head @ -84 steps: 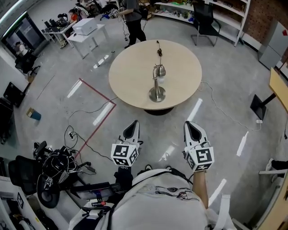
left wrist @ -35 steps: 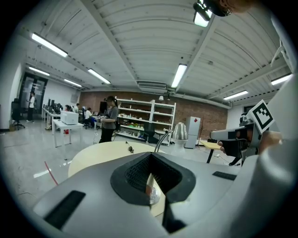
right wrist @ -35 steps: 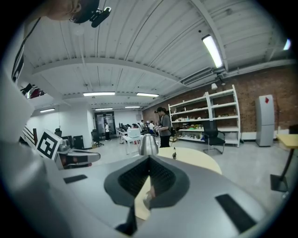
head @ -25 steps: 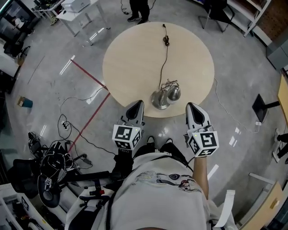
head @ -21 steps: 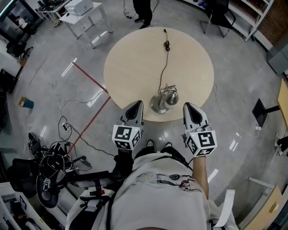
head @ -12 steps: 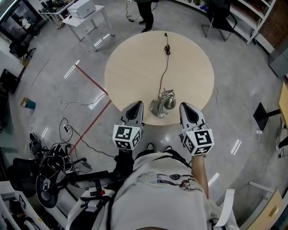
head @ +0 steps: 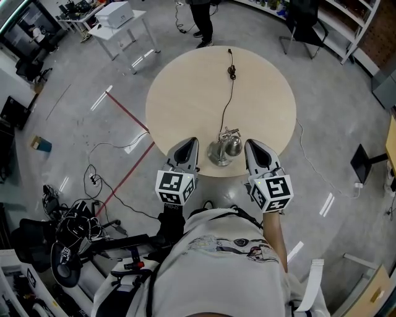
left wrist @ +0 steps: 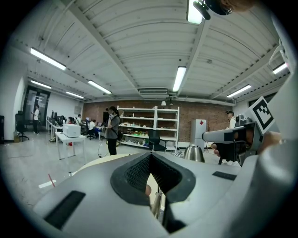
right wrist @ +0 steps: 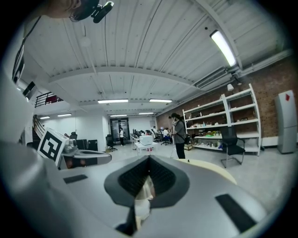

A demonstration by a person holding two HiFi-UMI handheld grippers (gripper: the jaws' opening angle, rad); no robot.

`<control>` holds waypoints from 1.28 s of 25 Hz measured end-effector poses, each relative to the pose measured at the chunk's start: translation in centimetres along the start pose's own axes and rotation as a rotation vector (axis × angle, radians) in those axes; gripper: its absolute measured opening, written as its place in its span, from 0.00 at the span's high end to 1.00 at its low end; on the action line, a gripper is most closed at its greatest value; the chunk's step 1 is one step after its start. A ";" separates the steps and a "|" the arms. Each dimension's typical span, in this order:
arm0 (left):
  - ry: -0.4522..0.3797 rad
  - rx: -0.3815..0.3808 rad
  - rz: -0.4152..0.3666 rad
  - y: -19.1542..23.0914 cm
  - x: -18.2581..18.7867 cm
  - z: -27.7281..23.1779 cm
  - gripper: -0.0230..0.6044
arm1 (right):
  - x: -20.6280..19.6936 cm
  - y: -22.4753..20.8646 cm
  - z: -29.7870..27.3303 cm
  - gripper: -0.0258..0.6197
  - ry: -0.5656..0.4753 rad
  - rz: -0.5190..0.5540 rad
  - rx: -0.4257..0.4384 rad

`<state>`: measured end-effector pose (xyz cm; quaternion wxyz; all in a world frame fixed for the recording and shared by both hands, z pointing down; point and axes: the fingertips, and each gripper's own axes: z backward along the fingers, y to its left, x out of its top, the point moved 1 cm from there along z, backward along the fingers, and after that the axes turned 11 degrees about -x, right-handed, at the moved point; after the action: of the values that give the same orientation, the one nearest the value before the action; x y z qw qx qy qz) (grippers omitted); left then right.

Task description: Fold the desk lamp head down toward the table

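A person stands at the near edge of a round, pale wooden worktop [head: 185, 99] in a large open workshop, holding a two-jaw tool in each hand. The left gripper [head: 187, 144] and the right gripper [head: 252, 147] reach forward side by side, well apart from each other, their tips over the worktop's near rim. Both pairs of jaws are closed, the dark ribbed pads meeting at the tip with nothing clamped between them, as each gripper's own view shows.

The silver desk lamp [head: 223, 147] stands between the two grippers, close to the worktop's near edge. Seen from above, its domed head [head: 233, 145] sits just right of the round base [head: 217, 153]. Neither gripper touches it. A thin black cord [head: 228, 93] runs from the lamp across the worktop to the far rim. In the left gripper view the lamp head [left wrist: 194, 153] shows as a shiny dome beyond the jaws, with the right gripper [left wrist: 233, 137] alongside it.

Beyond the worktop another person [head: 202, 18] stands on the grey floor, near a small white table [head: 117, 21]. A red line [head: 127, 114] is marked on the floor at left, and a black chair [head: 300, 21] stands at right.
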<state>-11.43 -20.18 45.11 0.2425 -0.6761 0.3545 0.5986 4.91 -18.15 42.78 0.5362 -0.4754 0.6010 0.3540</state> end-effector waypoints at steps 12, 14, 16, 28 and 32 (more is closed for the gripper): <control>-0.005 0.008 -0.005 0.6 0.3 -0.2 0.96 | 0.8 1.6 -1.2 0.91 -0.030 0.041 0.062; -0.003 0.010 -0.004 0.7 0.2 -0.1 0.96 | 0.4 2.2 -1.5 0.84 -0.008 0.062 0.084; -0.002 0.012 -0.001 0.7 0.1 -0.2 0.96 | 0.0 2.5 -1.8 0.75 0.019 0.085 0.100; 0.003 0.026 0.013 1.3 -0.4 0.3 0.96 | -2.6 3.7 -3.2 0.61 0.142 0.167 0.116; 0.004 0.025 0.016 1.2 -0.3 0.1 0.96 | -2.5 3.4 -3.3 0.61 0.149 0.162 0.115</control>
<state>-12.42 -20.81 45.52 0.2456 -0.6715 0.3679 0.5945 0.61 -19.78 45.55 0.4861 -0.4187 0.6950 0.3248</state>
